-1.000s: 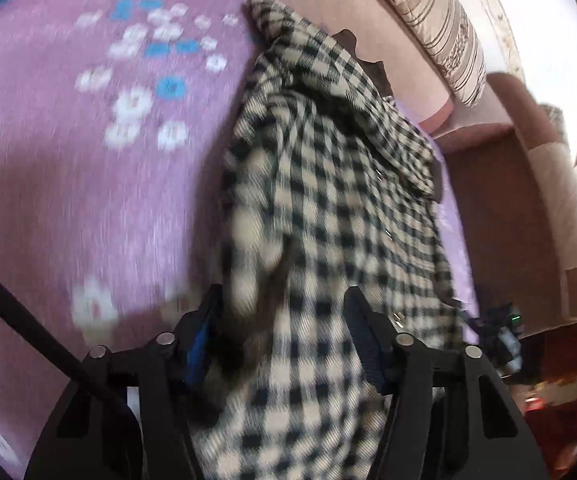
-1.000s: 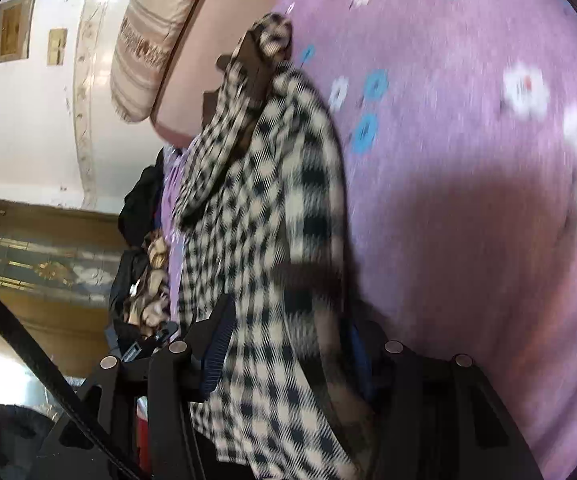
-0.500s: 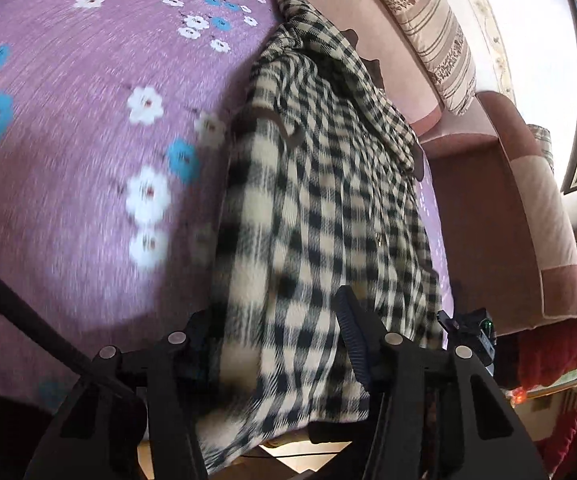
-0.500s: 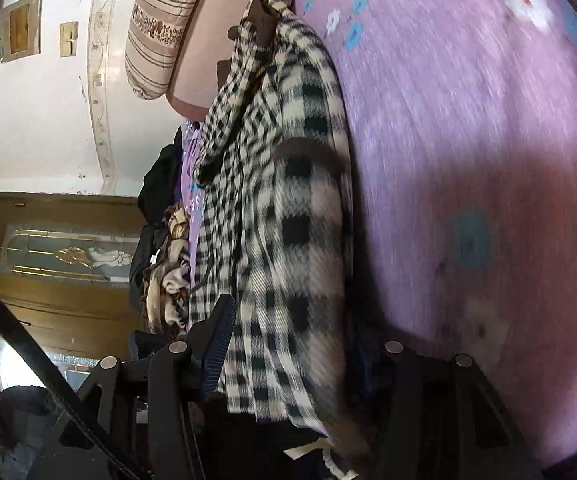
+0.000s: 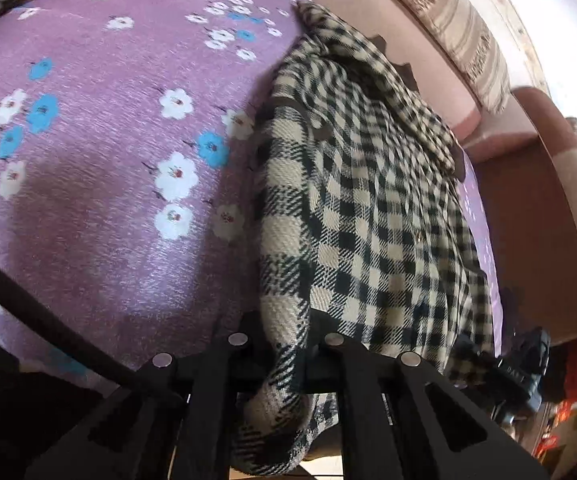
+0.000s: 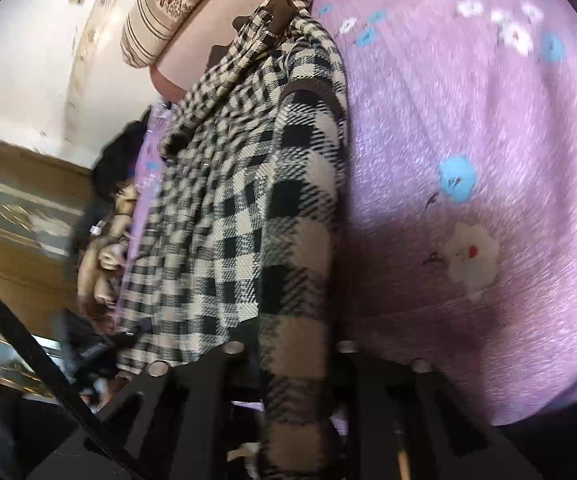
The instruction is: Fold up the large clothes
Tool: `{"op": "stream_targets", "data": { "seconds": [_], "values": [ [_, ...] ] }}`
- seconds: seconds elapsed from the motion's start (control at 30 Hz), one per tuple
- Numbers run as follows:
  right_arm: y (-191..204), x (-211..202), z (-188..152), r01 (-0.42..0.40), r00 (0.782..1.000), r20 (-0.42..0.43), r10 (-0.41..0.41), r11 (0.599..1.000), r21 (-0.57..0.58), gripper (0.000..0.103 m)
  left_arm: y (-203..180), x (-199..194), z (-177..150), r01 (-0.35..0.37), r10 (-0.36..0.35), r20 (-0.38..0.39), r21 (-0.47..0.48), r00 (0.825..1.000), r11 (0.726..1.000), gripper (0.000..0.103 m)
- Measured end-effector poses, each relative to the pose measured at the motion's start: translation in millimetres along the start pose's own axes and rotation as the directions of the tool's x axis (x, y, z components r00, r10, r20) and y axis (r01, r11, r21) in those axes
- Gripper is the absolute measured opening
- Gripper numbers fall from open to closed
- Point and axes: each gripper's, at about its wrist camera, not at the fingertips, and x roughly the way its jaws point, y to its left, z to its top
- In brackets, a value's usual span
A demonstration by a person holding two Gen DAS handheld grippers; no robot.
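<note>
A black and cream checked shirt (image 5: 368, 200) lies lengthwise on a purple flowered bedsheet (image 5: 100, 184), folded into a long strip. My left gripper (image 5: 284, 336) is shut on the shirt's near edge, with cloth bunched between the jaws and hanging down in front. In the right wrist view the same shirt (image 6: 240, 200) runs away from me over the sheet (image 6: 468, 140). My right gripper (image 6: 292, 348) is shut on a thick fold of the shirt's edge. The fingertips of both grippers are hidden by cloth.
A pink padded headboard (image 5: 368, 12) and a striped bolster pillow (image 5: 460, 28) stand at the far end. A brown armchair (image 5: 548, 216) is to the right. In the right wrist view, dark clothes and a pile of things (image 6: 108, 216) lie beyond the bed's left edge.
Both grippers have closed on the shirt's near edge; the jaws stood wide apart around the cloth before. The view has pulled back and the cloth now bunches between the jaws.
</note>
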Motion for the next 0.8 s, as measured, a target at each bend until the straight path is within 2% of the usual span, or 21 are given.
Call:
{"op": "stream_targets", "data": {
  "seconds": [0.13, 0.27, 0.4, 0.57, 0.8],
  "values": [
    [2, -15, 0, -0.03, 0.999, 0.041, 0.03, 1.0, 0.01, 0.008, -5, -28, -8, 0.022, -0.023, 0.066, 0.017, 0.998, 1.0, 0.007],
    [5, -39, -9, -0.067, 0.996, 0.062, 0.068, 0.998, -0.018, 0.008, -13, -50, -24, 0.026, -0.031, 0.085, 0.061, 0.996, 0.998, 0.006],
    [9, -56, -24, -0.081, 0.995, 0.046, 0.083, 0.996, -0.048, 0.008, -7, -59, -46, 0.057, -0.06, 0.066, 0.049, 0.996, 0.997, 0.006],
    [-2, -64, -45, -0.083, 0.997, 0.008, 0.083, 0.996, -0.032, 0.008, 7, -54, -70, 0.058, -0.058, 0.025, 0.0, 0.998, 0.998, 0.007],
    [-9, -62, -55, -0.074, 0.997, -0.035, 0.074, 0.997, -0.015, 0.008, 4, -54, -71, 0.04, -0.04, 0.02, 0.003, 0.999, 0.999, 0.007]
  ]
}}
